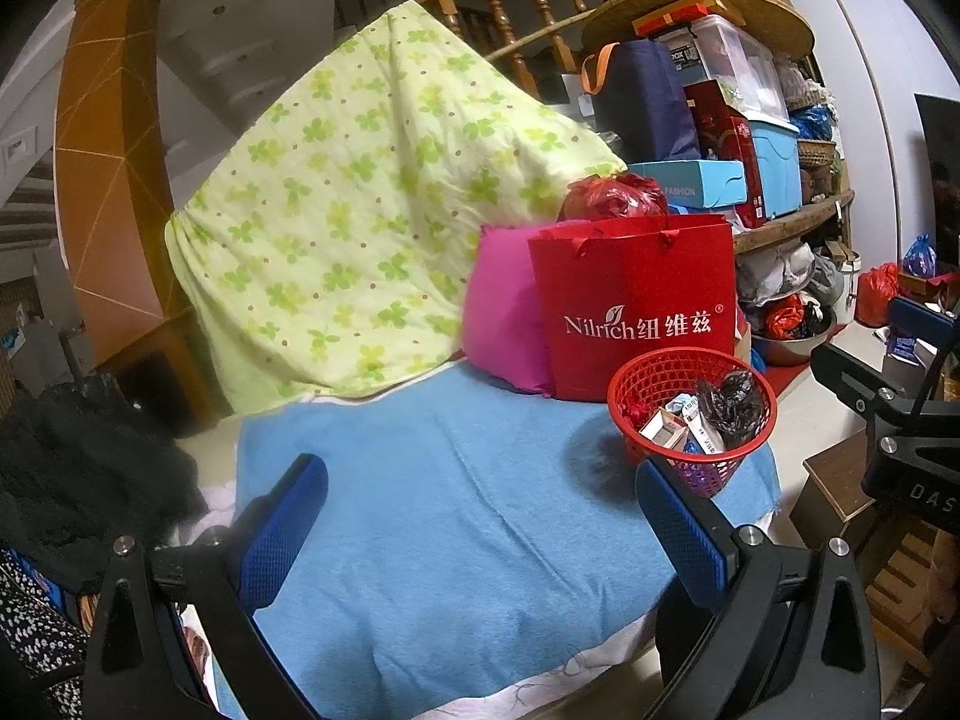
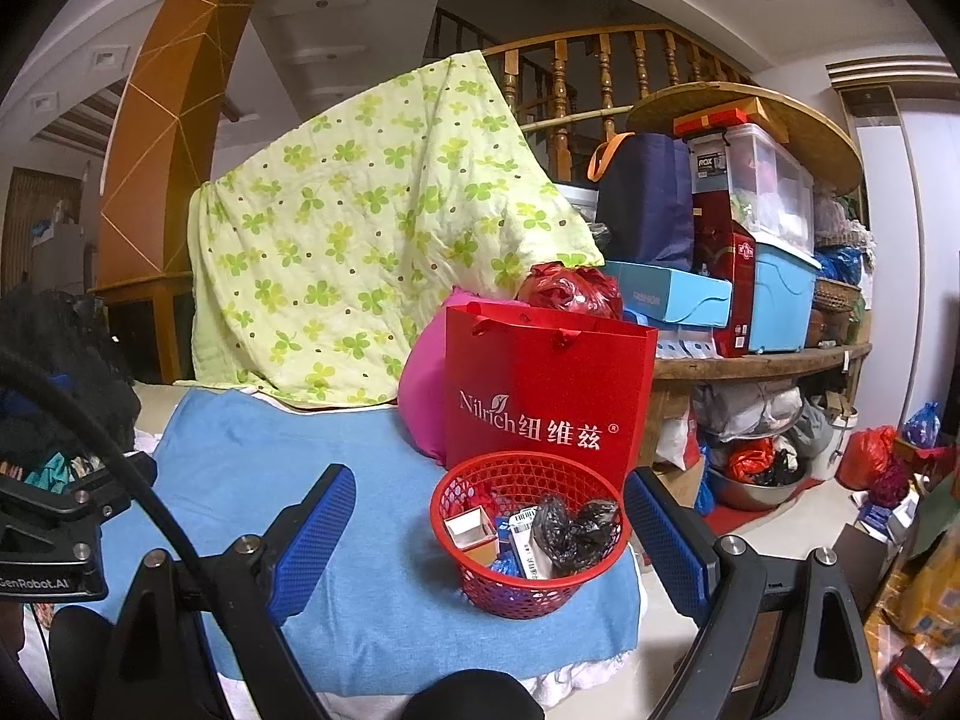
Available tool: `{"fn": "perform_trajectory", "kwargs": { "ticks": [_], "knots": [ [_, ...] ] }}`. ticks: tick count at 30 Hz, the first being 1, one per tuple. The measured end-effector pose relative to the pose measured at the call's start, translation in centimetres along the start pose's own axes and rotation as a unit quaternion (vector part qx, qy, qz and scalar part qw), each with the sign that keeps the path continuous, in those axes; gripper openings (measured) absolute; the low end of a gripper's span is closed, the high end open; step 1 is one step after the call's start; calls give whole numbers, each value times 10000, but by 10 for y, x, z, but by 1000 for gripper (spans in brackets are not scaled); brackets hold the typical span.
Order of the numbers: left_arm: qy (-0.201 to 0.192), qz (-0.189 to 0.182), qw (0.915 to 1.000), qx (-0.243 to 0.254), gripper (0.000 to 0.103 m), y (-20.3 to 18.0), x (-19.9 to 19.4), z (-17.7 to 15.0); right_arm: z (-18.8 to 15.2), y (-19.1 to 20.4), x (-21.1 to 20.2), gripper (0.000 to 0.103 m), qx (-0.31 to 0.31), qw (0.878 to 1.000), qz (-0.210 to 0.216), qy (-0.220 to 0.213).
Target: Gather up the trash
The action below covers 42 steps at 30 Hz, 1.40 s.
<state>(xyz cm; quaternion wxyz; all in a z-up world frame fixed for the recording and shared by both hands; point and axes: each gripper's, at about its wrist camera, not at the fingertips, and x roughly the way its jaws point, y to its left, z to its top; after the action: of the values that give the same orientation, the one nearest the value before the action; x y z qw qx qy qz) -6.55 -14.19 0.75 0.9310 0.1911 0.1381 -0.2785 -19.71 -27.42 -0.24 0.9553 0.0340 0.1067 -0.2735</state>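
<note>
A small red mesh basket (image 1: 690, 420) (image 2: 531, 531) stands on the right end of a blue towel (image 1: 456, 516) (image 2: 288, 468). It holds a crumpled black plastic bag (image 1: 729, 405) (image 2: 573, 525), small cardboard boxes (image 1: 666, 429) (image 2: 471, 528) and other scraps. My left gripper (image 1: 480, 480) is open and empty above the towel, left of the basket. My right gripper (image 2: 489, 495) is open and empty, its fingers standing either side of the basket, short of it. The right gripper's body shows at the right edge of the left wrist view (image 1: 900, 420).
A red Nilrich paper bag (image 1: 636, 312) (image 2: 546, 390) and a pink cushion (image 1: 504, 312) stand behind the basket. A green clover blanket (image 1: 360, 210) (image 2: 360, 240) drapes behind. Shelves with boxes (image 2: 750, 240) stand at the right. Bags and a metal bowl (image 2: 756, 480) lie on the floor.
</note>
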Motion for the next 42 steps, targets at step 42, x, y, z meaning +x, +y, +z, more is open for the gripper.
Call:
{"fn": "perform_trajectory", "kwargs": {
  "ticks": [42],
  "knots": [
    [81, -32, 9998, -186, 102, 9, 2, 2, 5, 4, -1, 93, 276, 9996, -13, 32]
  ]
}}
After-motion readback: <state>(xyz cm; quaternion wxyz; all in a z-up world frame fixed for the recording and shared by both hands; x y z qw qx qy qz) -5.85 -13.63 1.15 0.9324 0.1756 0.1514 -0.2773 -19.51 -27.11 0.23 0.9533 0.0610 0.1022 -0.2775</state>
